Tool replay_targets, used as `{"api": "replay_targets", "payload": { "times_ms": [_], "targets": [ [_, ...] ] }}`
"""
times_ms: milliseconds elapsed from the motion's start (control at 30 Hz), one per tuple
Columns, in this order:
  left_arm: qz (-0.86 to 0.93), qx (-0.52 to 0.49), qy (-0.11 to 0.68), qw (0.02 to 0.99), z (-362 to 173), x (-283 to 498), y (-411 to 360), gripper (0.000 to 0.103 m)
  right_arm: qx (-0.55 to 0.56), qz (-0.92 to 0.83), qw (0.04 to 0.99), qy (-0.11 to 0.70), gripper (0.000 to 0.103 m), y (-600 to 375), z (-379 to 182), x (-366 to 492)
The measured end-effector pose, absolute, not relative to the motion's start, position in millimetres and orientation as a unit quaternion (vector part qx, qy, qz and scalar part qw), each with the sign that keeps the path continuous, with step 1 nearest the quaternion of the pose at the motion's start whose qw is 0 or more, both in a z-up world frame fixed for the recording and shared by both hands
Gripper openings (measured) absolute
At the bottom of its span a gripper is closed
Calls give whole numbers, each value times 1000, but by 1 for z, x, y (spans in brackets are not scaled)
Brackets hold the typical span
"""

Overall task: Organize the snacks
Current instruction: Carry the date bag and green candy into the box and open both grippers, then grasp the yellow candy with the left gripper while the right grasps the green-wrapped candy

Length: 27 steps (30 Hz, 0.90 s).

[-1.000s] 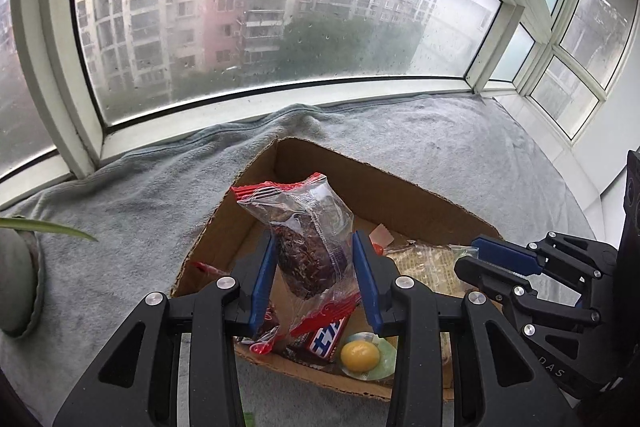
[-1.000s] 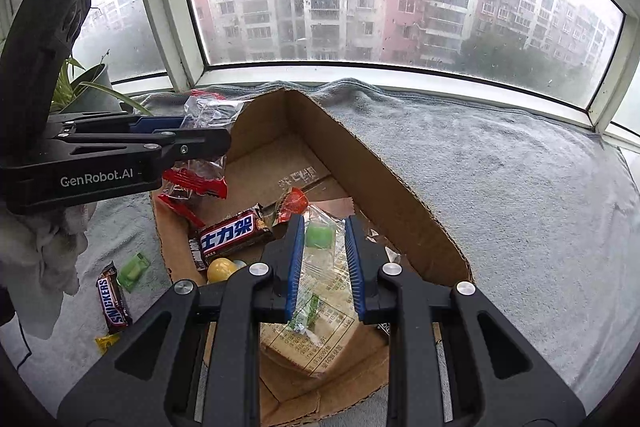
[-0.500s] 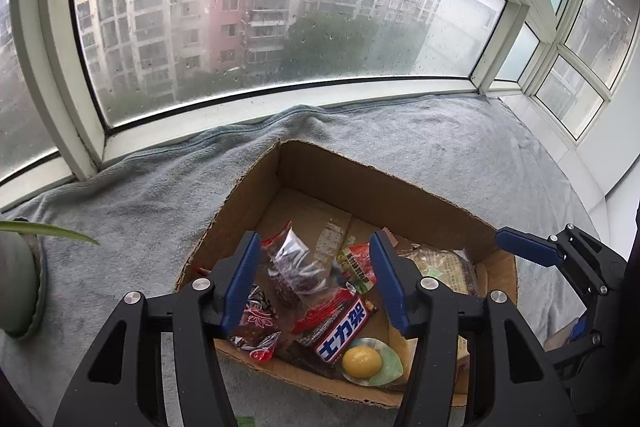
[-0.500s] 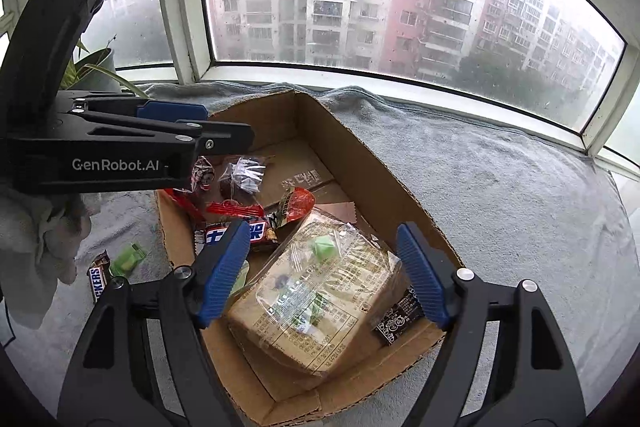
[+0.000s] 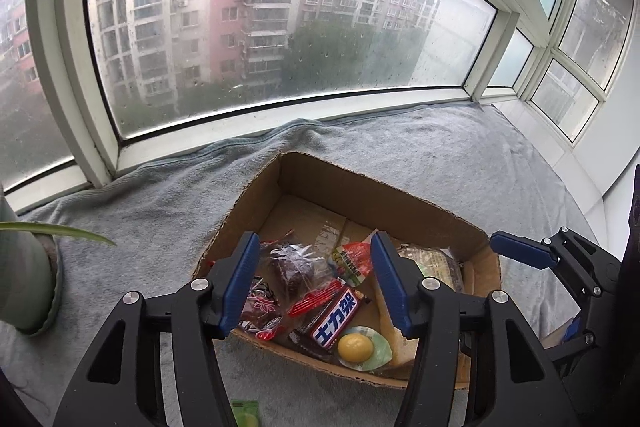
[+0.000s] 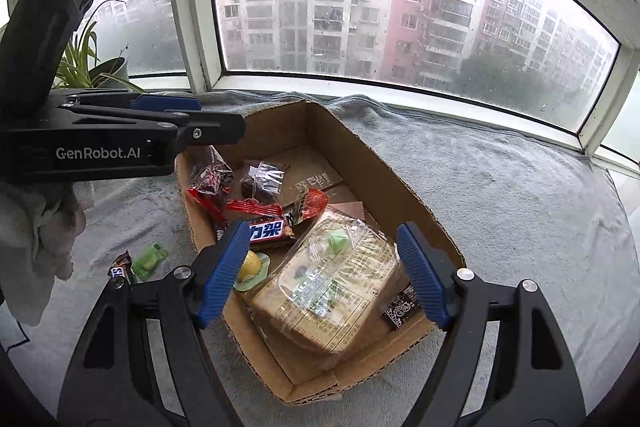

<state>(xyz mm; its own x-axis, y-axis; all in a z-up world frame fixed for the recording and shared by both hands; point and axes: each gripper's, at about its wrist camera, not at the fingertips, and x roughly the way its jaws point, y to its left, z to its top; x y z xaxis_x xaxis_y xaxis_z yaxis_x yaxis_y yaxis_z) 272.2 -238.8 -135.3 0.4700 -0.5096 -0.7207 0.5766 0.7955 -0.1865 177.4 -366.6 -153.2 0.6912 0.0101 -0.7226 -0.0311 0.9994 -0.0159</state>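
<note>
A shallow cardboard box (image 5: 360, 187) (image 6: 404, 187) sits on a grey blanket and holds several snacks. The clear bag of dark snack (image 5: 296, 267) (image 6: 262, 181) lies in it beside a Snickers bar (image 5: 334, 315) (image 6: 266, 231), a yellow jelly cup (image 5: 356, 347) (image 6: 250, 265) and a wrapped bread loaf (image 6: 328, 283). My left gripper (image 5: 314, 283) is open and empty above the box's near side. My right gripper (image 6: 324, 273) is open and empty above the bread loaf. The right gripper also shows at the right of the left wrist view (image 5: 520, 251).
A second Snickers bar (image 6: 120, 269) and a green candy (image 6: 149, 261) (image 5: 244, 413) lie on the blanket (image 6: 500, 195) left of the box. A potted plant (image 6: 92, 63) stands by the window. A white cloth (image 6: 36, 243) hangs at the left.
My left gripper opened and dropped the dark snack bag into the box. My right gripper opened, let go of the bread loaf and pulled back.
</note>
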Motion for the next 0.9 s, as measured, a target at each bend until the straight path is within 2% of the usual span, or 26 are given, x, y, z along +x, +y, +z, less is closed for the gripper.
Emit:
{"api": "replay_targets", "payload": {
  "times_ms": [467,700,900],
  "targets": [
    [-282,12,387,878,-106,237,-143,57,6,63,928,367,79,-335,-146,116],
    [-257,-7,402,879,-120,208,-97,57,33,105,922,371,79,-313,-160,87],
    [-257,-3,424,868,-146,173,-79,57,-6,166,908,385,79,-275,-174,63]
  ]
}}
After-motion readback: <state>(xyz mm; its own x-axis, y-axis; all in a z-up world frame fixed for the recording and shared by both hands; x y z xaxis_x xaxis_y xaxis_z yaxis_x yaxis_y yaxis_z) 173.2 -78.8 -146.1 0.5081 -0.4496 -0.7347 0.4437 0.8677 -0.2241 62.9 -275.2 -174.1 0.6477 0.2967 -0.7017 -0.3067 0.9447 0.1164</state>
